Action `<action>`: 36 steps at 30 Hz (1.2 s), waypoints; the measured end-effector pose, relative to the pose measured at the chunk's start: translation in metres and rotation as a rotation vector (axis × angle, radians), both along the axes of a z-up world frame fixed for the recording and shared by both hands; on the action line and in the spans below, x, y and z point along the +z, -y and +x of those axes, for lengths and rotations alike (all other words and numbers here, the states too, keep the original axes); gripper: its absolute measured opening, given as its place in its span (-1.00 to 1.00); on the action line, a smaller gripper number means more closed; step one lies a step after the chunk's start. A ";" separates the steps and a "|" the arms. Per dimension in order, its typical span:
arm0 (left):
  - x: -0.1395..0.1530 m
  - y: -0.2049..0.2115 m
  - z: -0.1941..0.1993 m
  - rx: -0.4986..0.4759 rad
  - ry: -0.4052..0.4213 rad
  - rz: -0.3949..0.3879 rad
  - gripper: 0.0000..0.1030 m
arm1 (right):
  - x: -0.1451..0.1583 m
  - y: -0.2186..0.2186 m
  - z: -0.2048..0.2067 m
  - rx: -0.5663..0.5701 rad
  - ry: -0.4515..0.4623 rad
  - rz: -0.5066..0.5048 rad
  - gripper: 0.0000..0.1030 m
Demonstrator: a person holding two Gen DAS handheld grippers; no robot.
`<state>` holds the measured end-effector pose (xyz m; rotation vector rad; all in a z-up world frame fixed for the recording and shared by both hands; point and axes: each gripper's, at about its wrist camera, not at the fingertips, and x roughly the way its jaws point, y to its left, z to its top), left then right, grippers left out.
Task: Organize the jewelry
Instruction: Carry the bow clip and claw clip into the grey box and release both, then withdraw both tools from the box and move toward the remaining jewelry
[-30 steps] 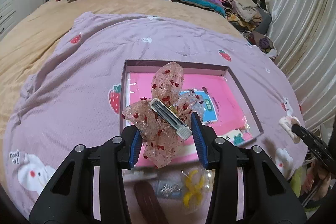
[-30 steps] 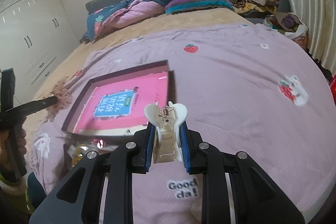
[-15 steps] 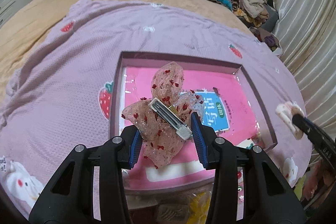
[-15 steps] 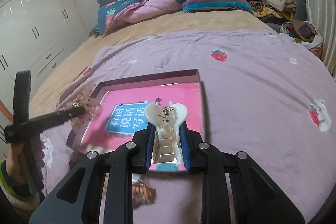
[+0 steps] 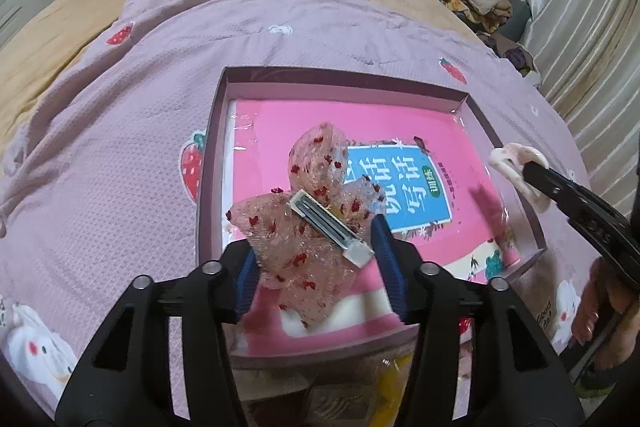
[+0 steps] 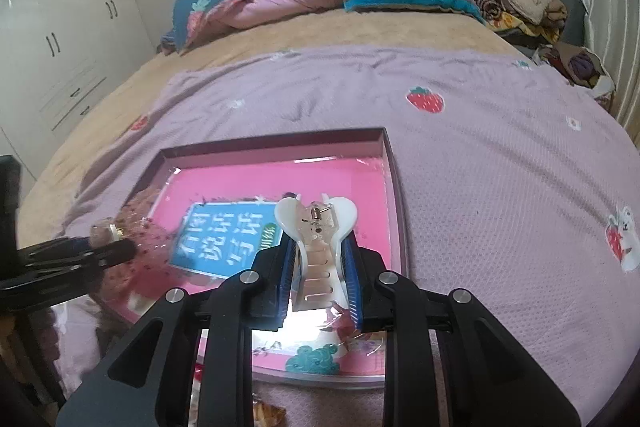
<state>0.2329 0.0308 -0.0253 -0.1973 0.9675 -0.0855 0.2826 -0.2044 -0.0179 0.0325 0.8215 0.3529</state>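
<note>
**Left wrist view: bow clip over the tray as the fingers part**

Left wrist view shows the left gripper (image 5: 316,267) above the near half of the shallow box tray (image 5: 208,163), which lies on the lilac strawberry blanket (image 5: 120,131) on the bed. Between its blue-padded fingers (image 5: 386,263) sits the sheer pink bow hair clip (image 5: 304,227). The fingers are spreading at this moment; a gap shows at the right pad, so the bow looks barely pinched, if at all. The clip's metal bar (image 5: 330,227) runs from about 10 o'clock to 4 o'clock, slanted across the fingers. The tray floor, a pink printed sheet under clear film, lies straight below, so I judge the release should drop the bow inside the tray, toward its 6 o'clock edge.

In the right wrist view the right gripper (image 6: 320,279) has its fingers pressed together on the white claw clip (image 6: 318,227), whose long axis points to 12 o'clock, hinge spring uppermost. It hangs over the tray's right near corner, at about 5 o'clock of the tray. The left gripper is the one closer to letting go; the claw clip's turn likely follows, needing only a lowering into the tray.
</note>
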 end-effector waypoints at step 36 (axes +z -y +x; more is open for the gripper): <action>0.075 0.000 -0.061 0.090 0.126 0.019 0.81 | 0.035 0.047 -0.074 -0.088 0.117 0.039 0.82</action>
